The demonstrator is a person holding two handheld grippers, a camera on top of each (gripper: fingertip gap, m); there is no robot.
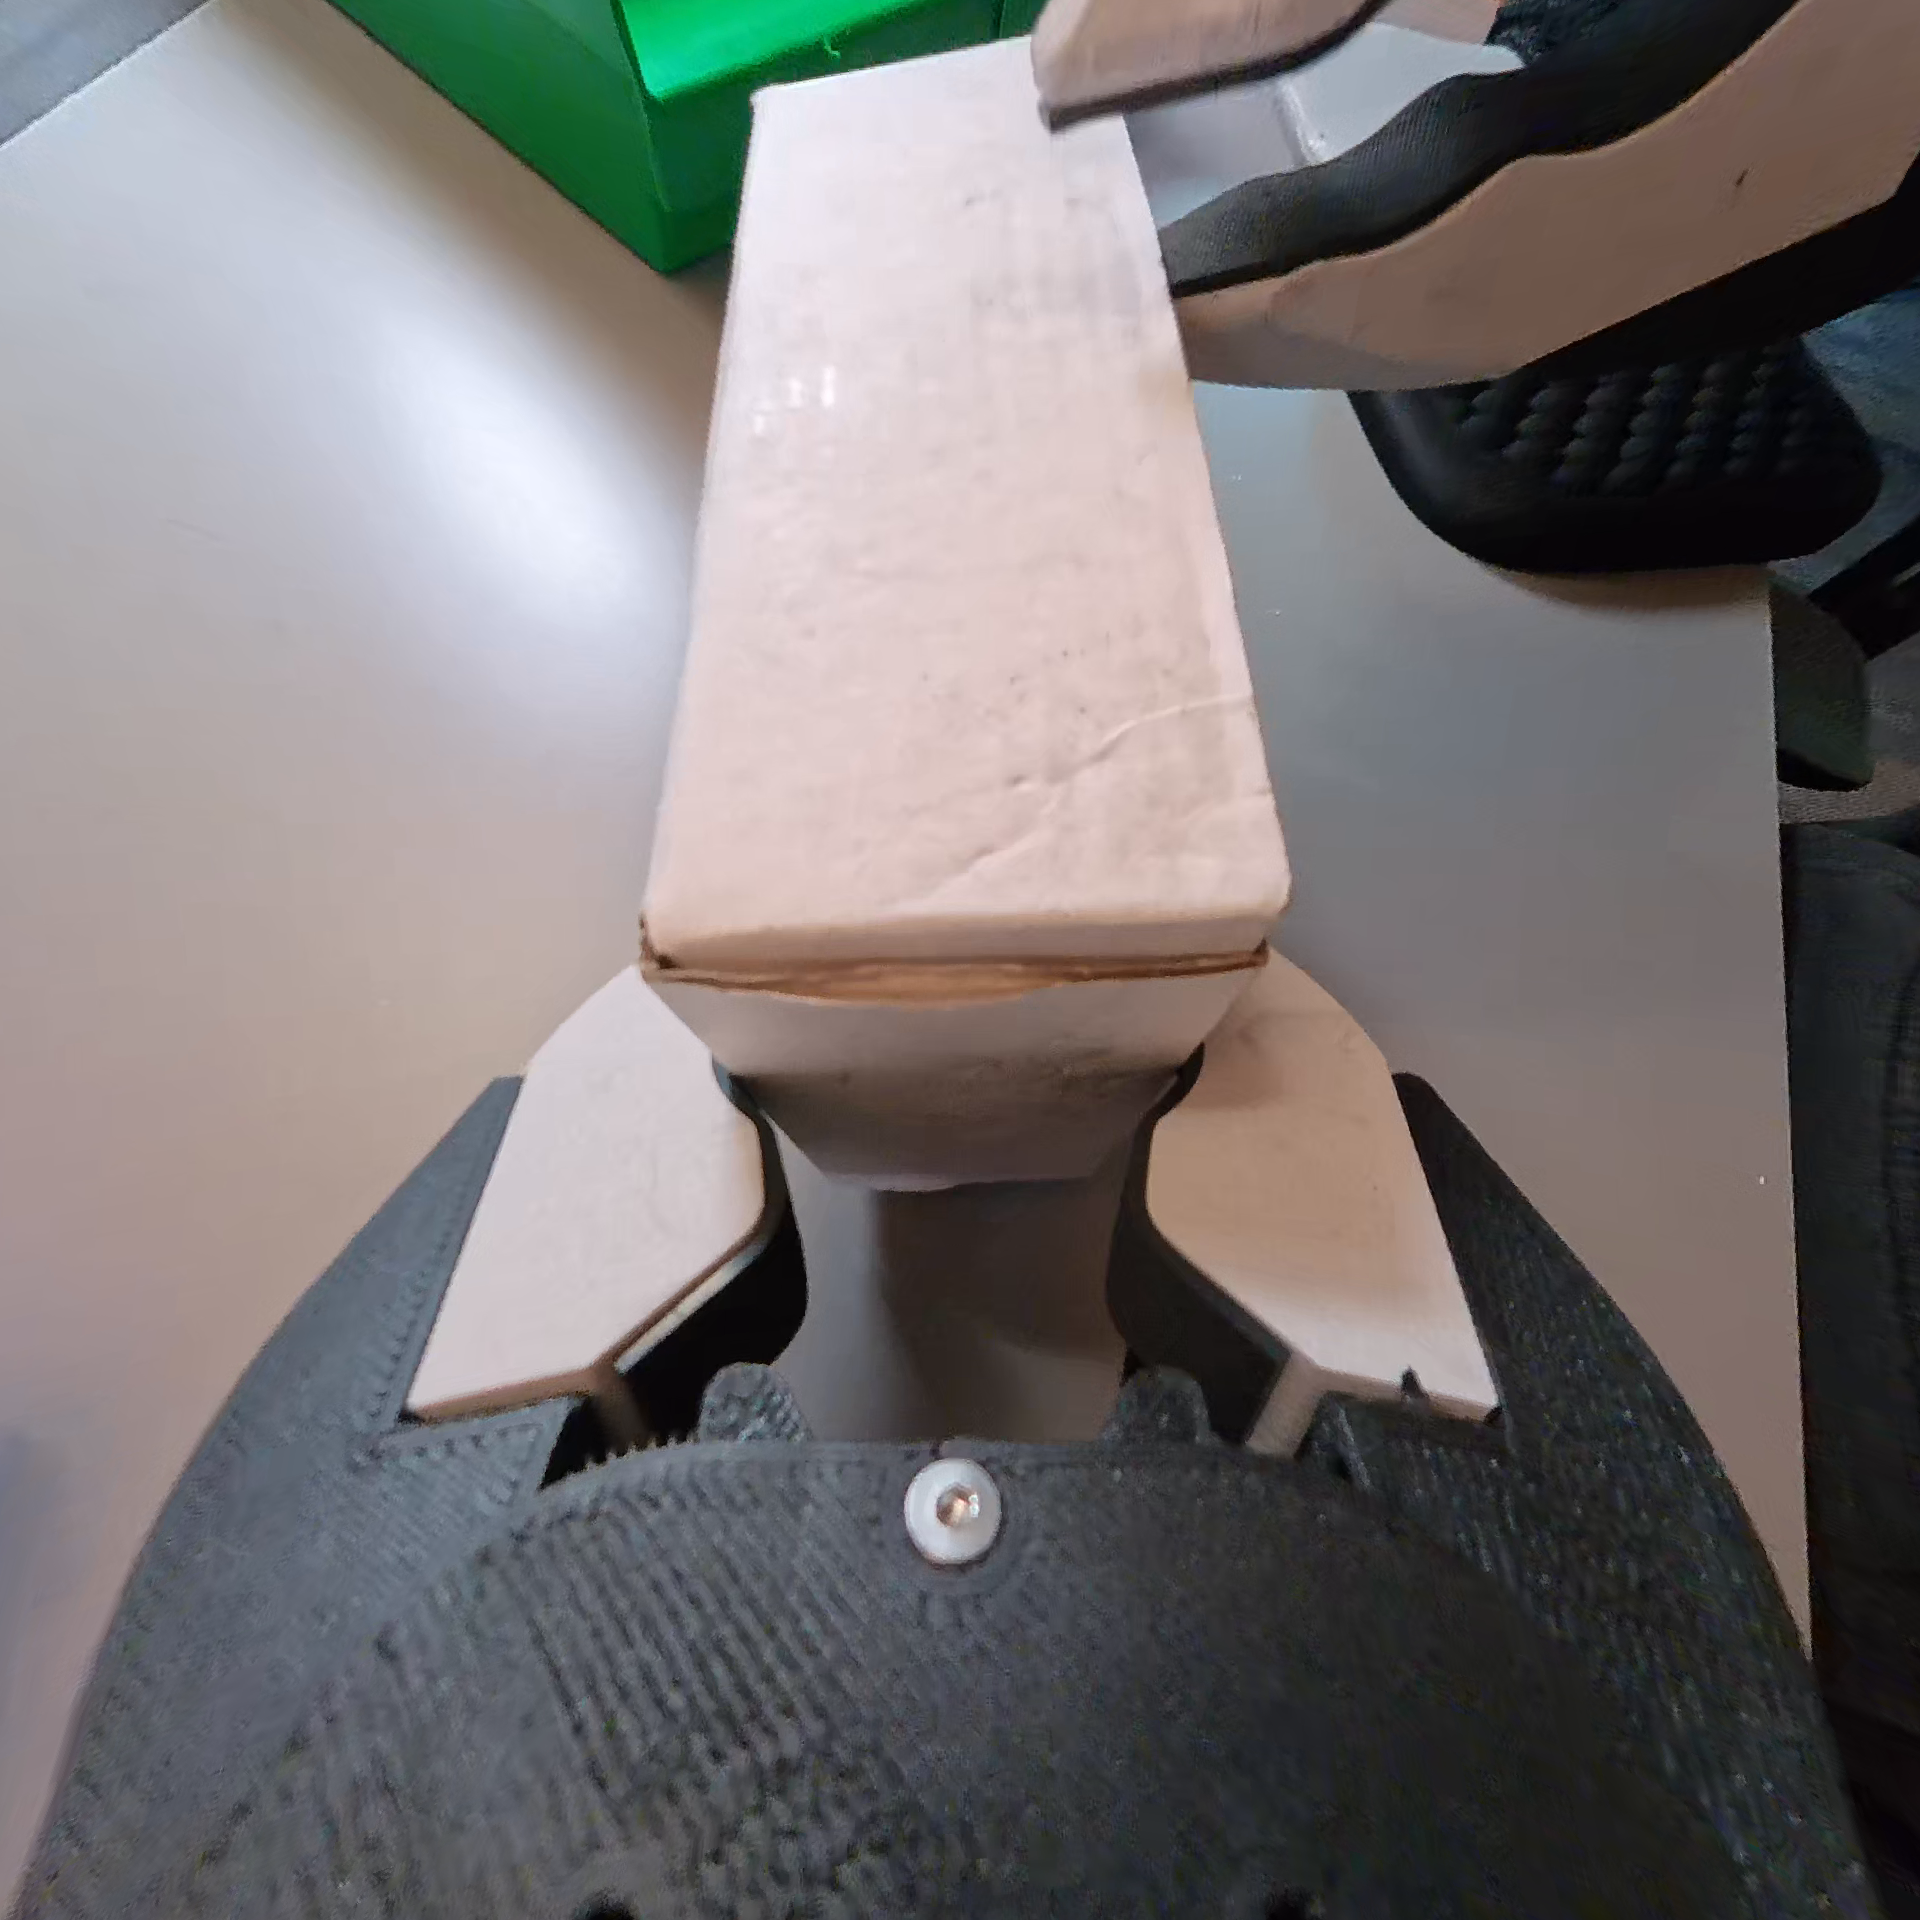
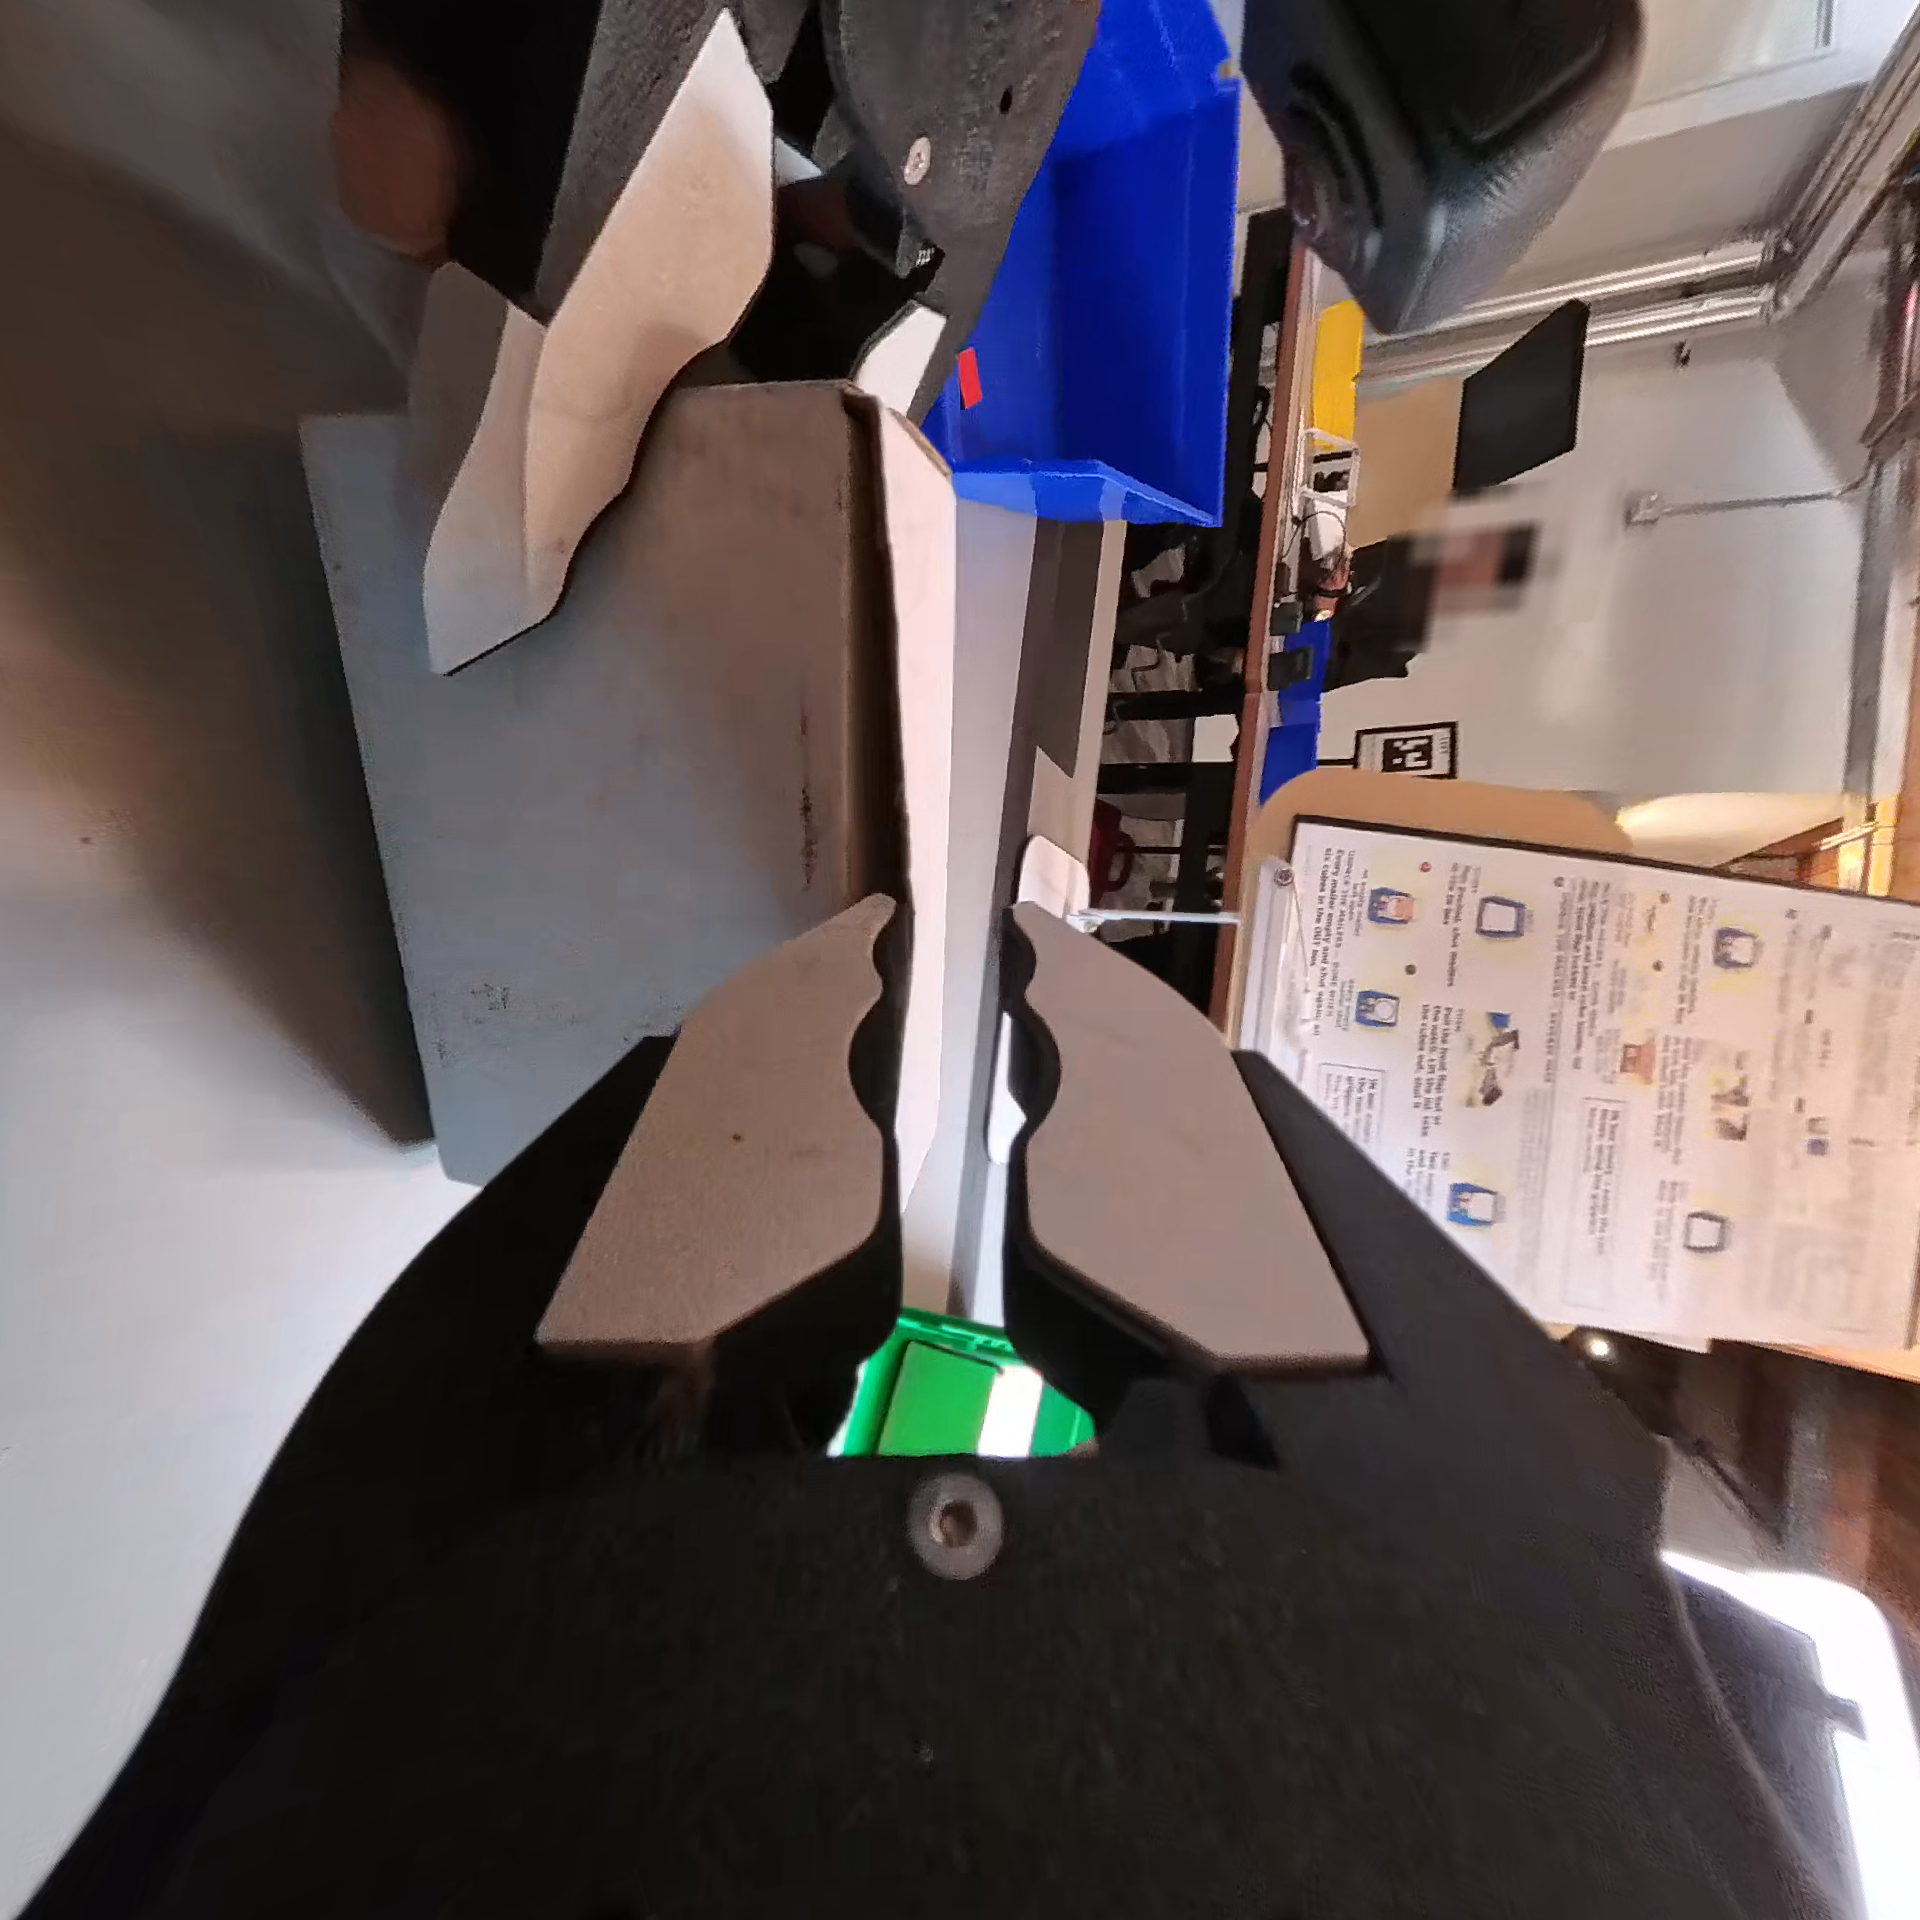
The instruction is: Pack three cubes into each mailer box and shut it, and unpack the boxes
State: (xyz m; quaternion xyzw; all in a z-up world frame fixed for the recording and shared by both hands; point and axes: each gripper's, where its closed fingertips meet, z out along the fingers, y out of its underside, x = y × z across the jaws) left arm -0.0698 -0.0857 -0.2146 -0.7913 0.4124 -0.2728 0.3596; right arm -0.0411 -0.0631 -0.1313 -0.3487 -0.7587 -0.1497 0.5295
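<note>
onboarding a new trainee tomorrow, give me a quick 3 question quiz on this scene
1. True or false: the left gripper grips a cube.
2. The bin beyond the mailer box in the left wrist view is: a) green b) red c) yellow
3. Which gripper is at the mailer box's far end?
Key: 1 false, it clamps the mailer box; 2 a; 3 the right gripper.

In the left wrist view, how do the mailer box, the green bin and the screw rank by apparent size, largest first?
1. Mailer box, though its nearness to the camera exaggerates it.
2. Green bin, farther off and partly cut off.
3. Screw.
</note>
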